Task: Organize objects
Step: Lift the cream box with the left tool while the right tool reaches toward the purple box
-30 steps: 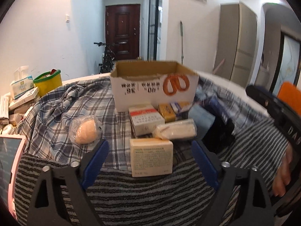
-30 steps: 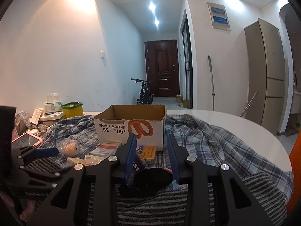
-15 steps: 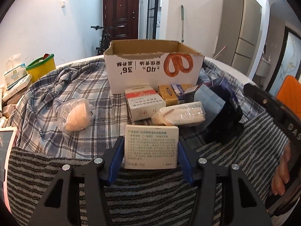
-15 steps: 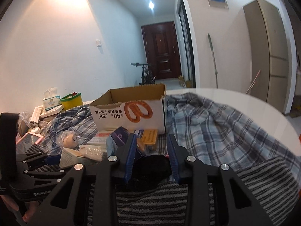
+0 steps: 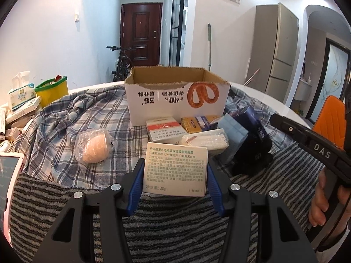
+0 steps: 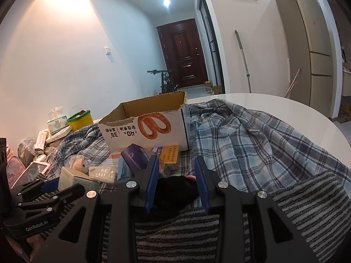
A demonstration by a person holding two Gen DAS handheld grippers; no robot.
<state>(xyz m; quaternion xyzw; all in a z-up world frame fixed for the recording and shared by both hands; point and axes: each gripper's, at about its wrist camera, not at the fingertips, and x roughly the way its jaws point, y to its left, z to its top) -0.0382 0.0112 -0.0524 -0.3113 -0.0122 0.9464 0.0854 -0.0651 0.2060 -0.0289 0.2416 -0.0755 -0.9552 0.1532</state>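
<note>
The left tongs (image 5: 174, 173) are clamped on a cream box (image 5: 175, 171), their blue pads pressed to its two sides, the box sitting low over the striped towel (image 5: 175, 230). The right tongs (image 6: 176, 180) are narrow and closed on a black bundle (image 6: 175, 191), soft and dark; what it is I cannot tell. The carton (image 5: 175, 96) stands open just behind the pile, with a red box (image 5: 163, 132), a yellow box (image 5: 193, 123), a white packet (image 5: 206, 141) and a wrapped ball (image 5: 93, 148) lying on the plaid cloth (image 5: 54, 127) between it and the tongs. The likeliest trouble, as I judge it, is the cream box pivoting on lift: the pads hold it near its lower end, so its far end may dip and knock the white packet just beyond. The carton's torn near rim could catch either load on the way in. The bundle is soft and may slip or drag the towel along. Both tongs work close together, so a careless swing toward the carton could make them collide.
</note>
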